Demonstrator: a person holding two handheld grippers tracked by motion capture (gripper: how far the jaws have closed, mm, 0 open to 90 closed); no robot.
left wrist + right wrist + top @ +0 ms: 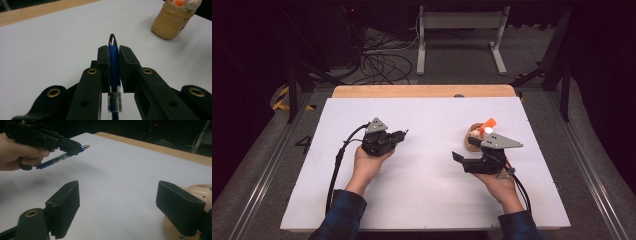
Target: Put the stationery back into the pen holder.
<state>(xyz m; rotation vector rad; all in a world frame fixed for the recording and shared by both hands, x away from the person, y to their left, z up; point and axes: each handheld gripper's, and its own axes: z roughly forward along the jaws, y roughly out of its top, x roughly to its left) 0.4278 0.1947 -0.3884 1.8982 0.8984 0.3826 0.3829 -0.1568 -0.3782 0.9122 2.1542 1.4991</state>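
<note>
Blue pen clamped in left hand-held gripper, lifted off the white worktop, tip poking out past the pads toward the tan holder. Light, stiff plastic barrel; rubbery blue grip sleeve gives decent friction, clear section behind it (barcode label) likely slicker. Thin and round, so prone to rolling or pivoting between flat pads if nudged at the tip. Best hold: on the sleeve, where pads sit now, axis along the jaws. Not fragile, though tip could mark the sheet.

Left jaws closed tight onto the sleeve from both sides, pen centred, rear of barrel trailing back under the gripper body. Same grip visible from right gripper view: pen slanting, metal tip up and forward.

Right hand-held gripper with jaws apart, nothing between the pads, one pad just beside the holder; contact hard to call from this angle, probably none. In high view, right hand-held gripper close in front of the holder, which carries an orange item and something white. Left hand-held gripper well apart, left of centre.

Holder: squat, looks soft-moulded, may tip or slide if pen goes in off-axis.
</note>
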